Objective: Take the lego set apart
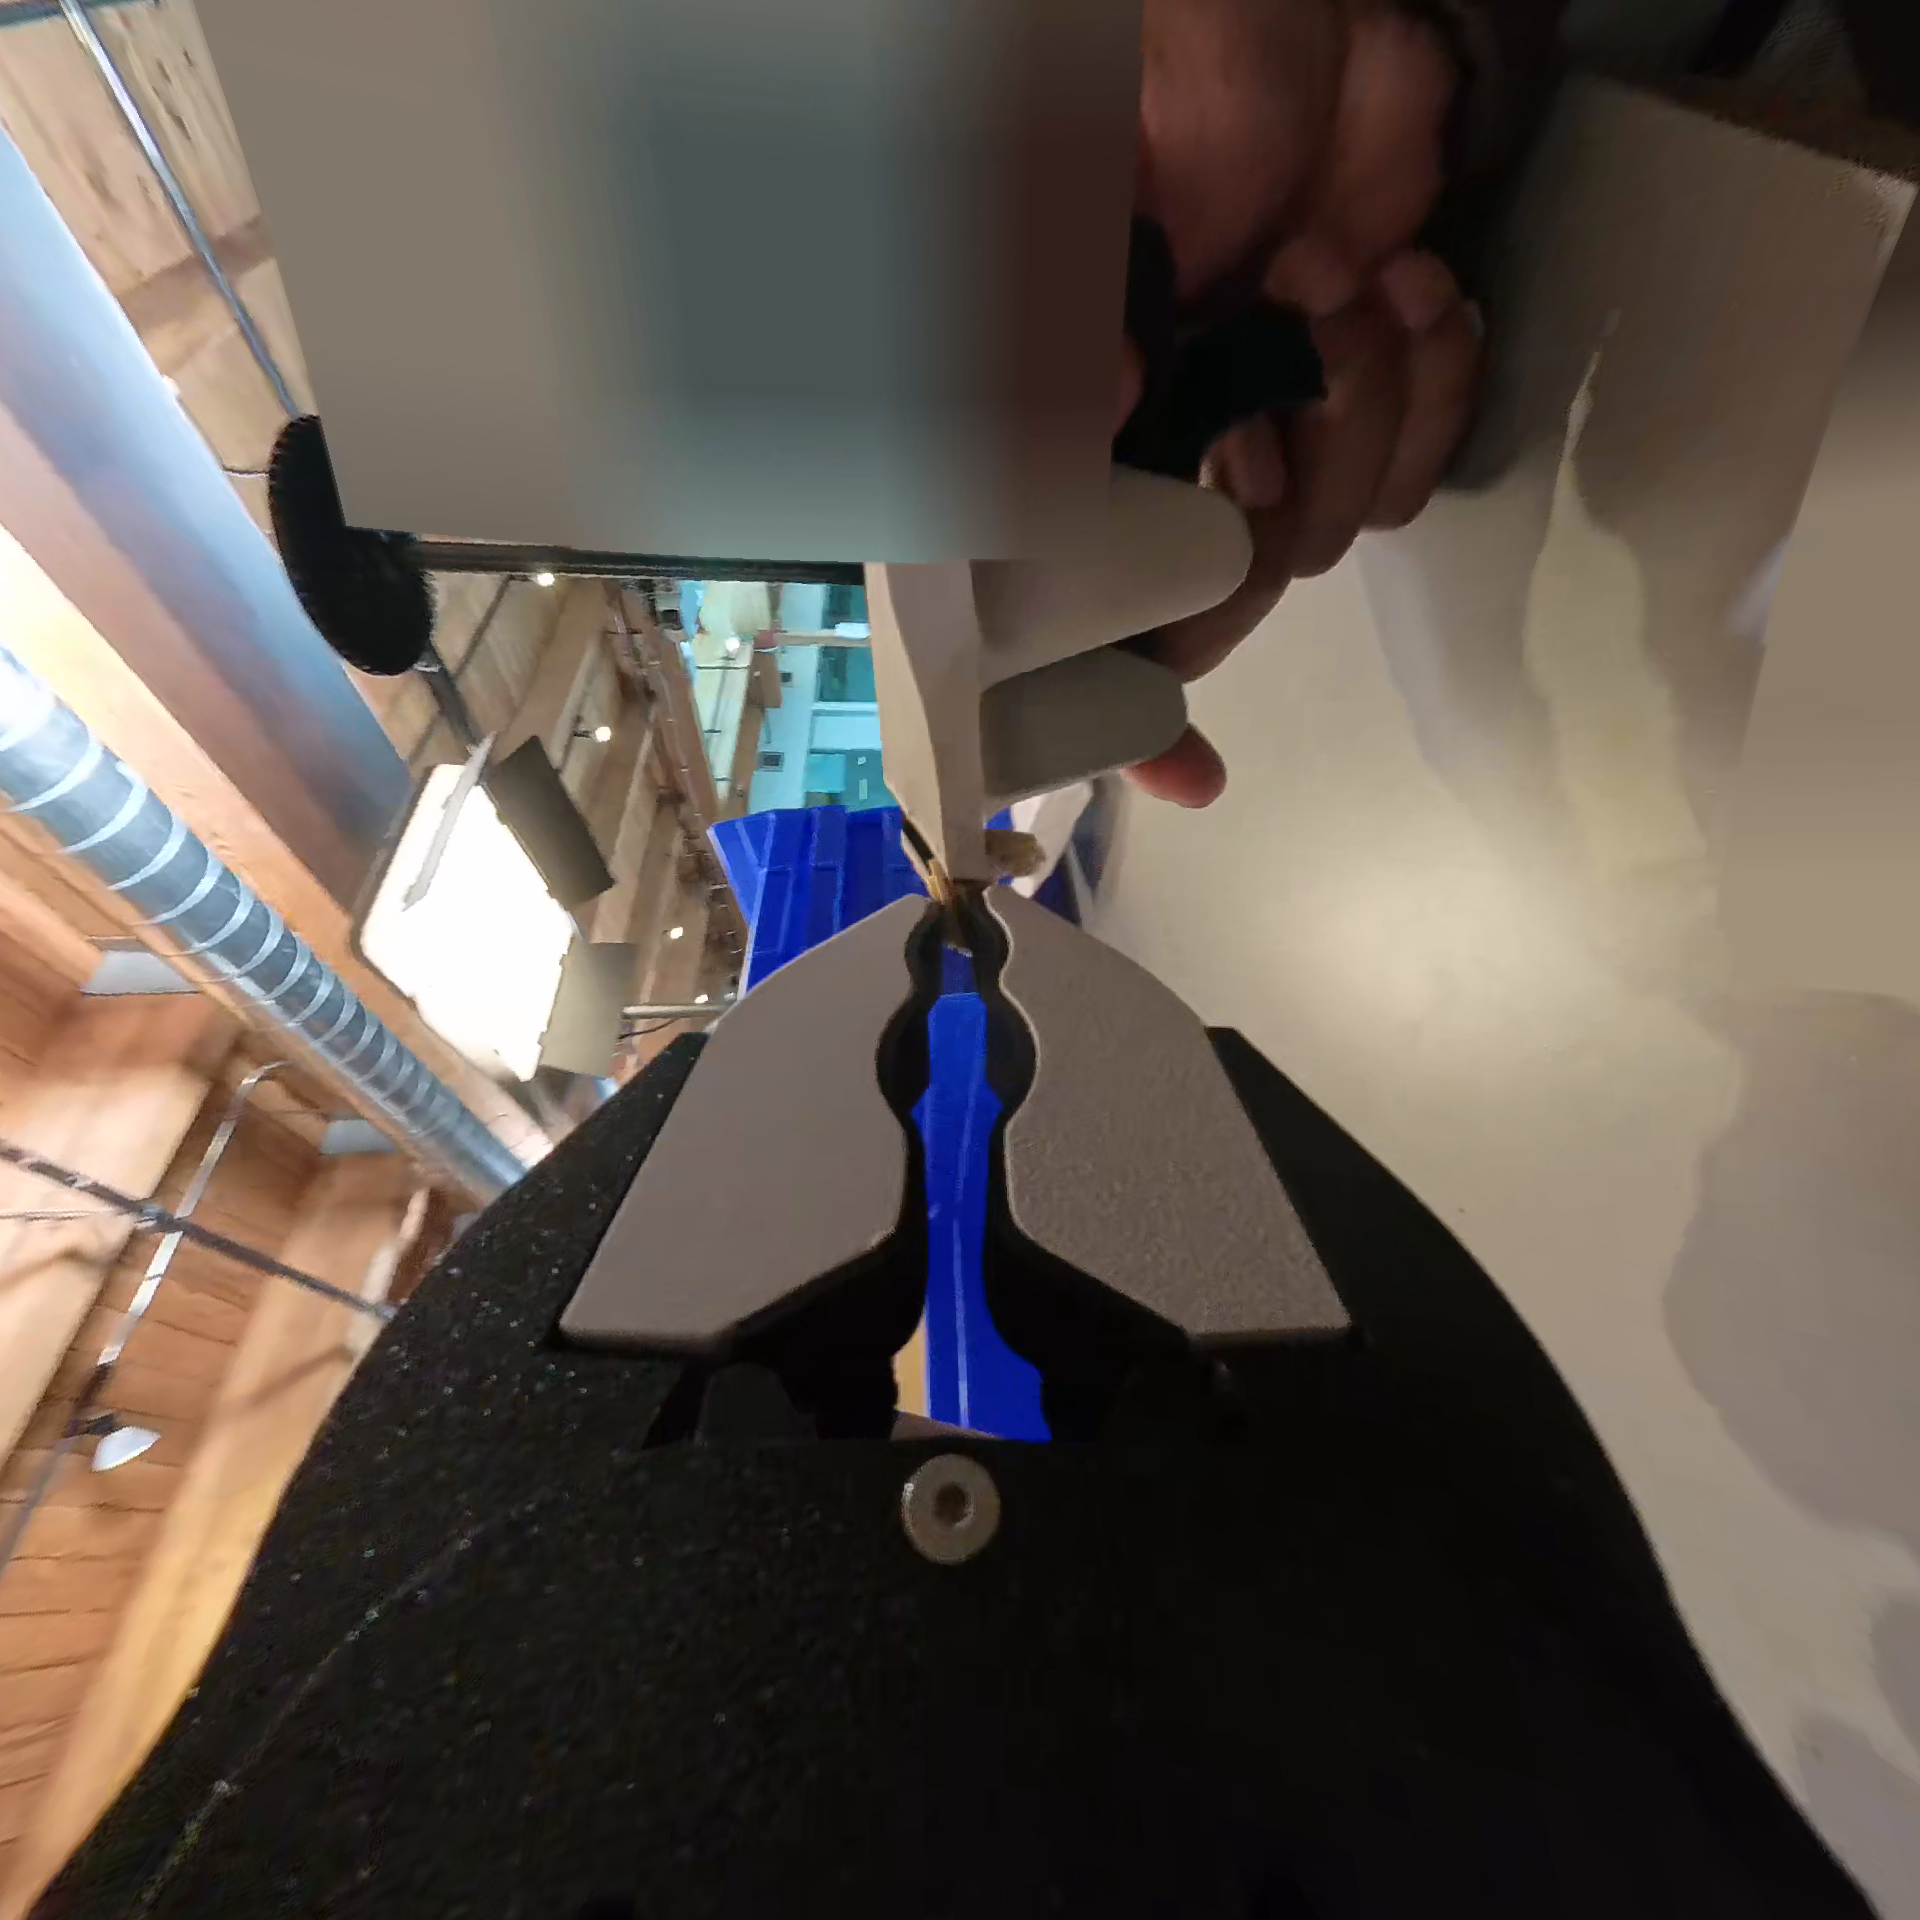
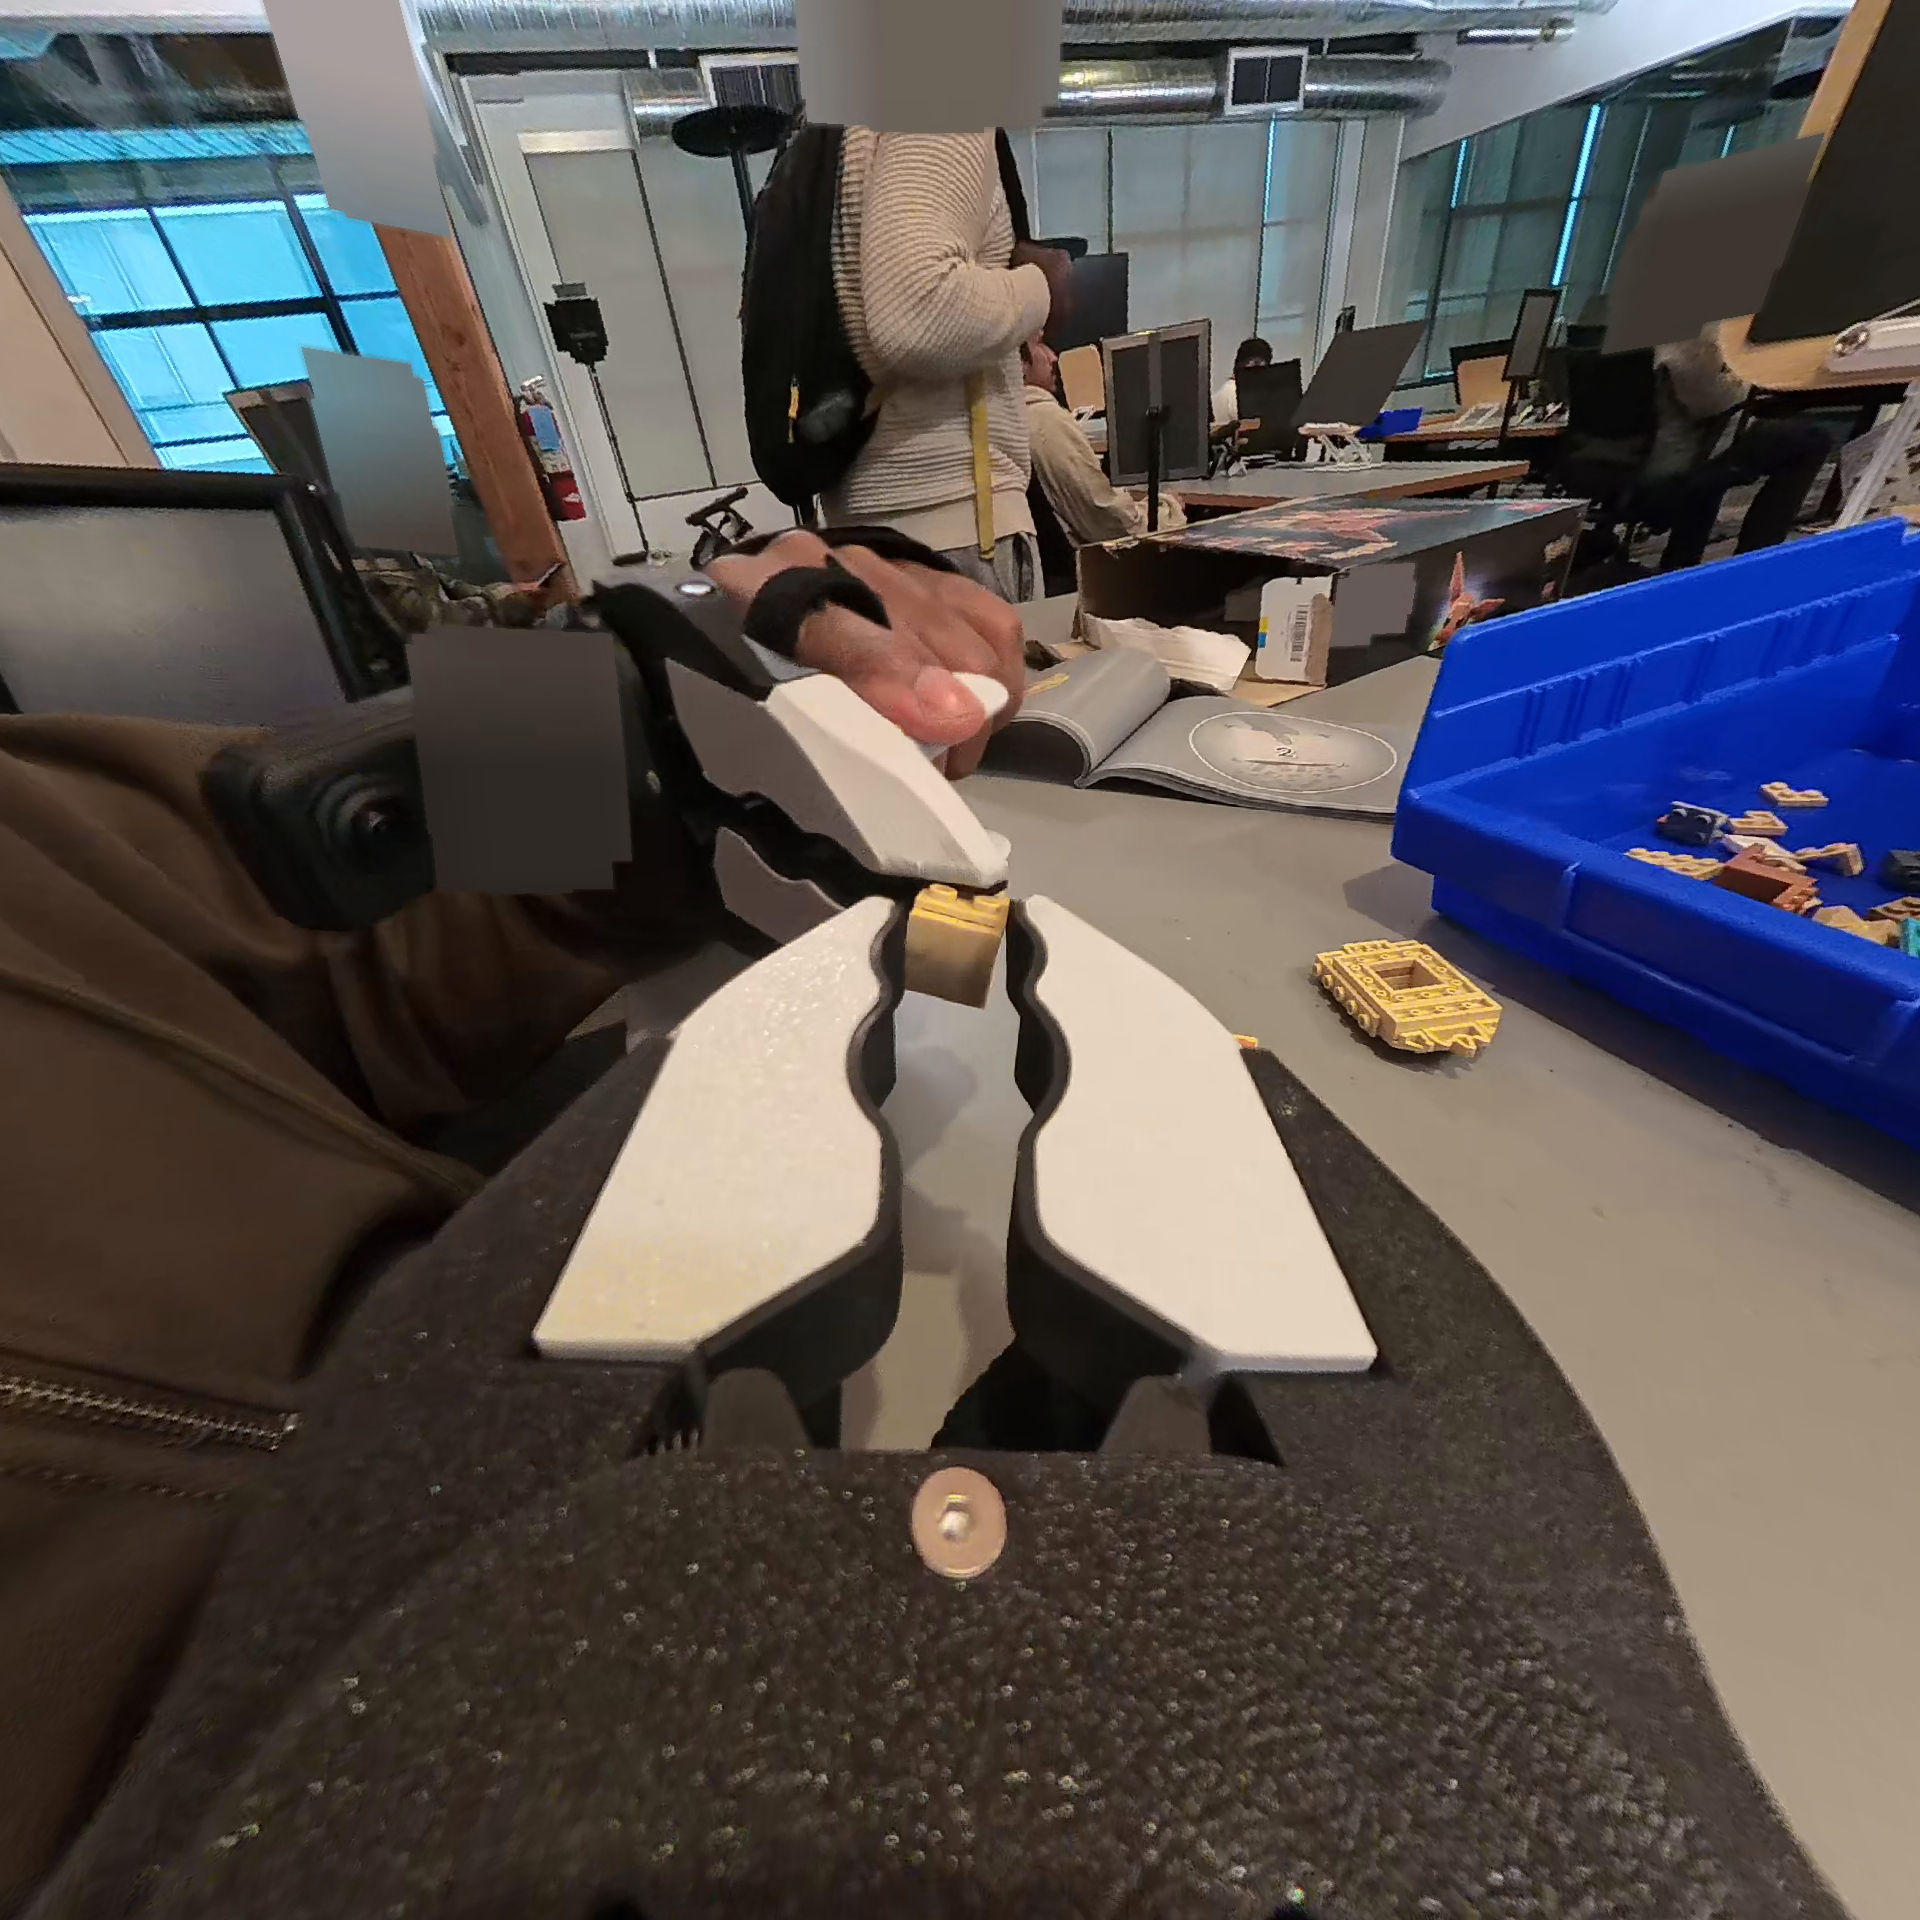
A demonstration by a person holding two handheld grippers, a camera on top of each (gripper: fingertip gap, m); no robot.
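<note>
The right hand-held gripper has pale grey, faintly speckled fingers with black inner pads, set in a black, grainy body. Between them sits a tan brick, its top plate a brighter yellow. The left hand-held gripper above it shows the same pale grey and black. The counter is plain grey. On it lies a yellow-and-tan frame with a studded pattern. The bin is bright blue, holding tan, brown and dark blue-grey pieces. The booklet is grey with a round paler emblem. The sleeve is dark brown.
</note>
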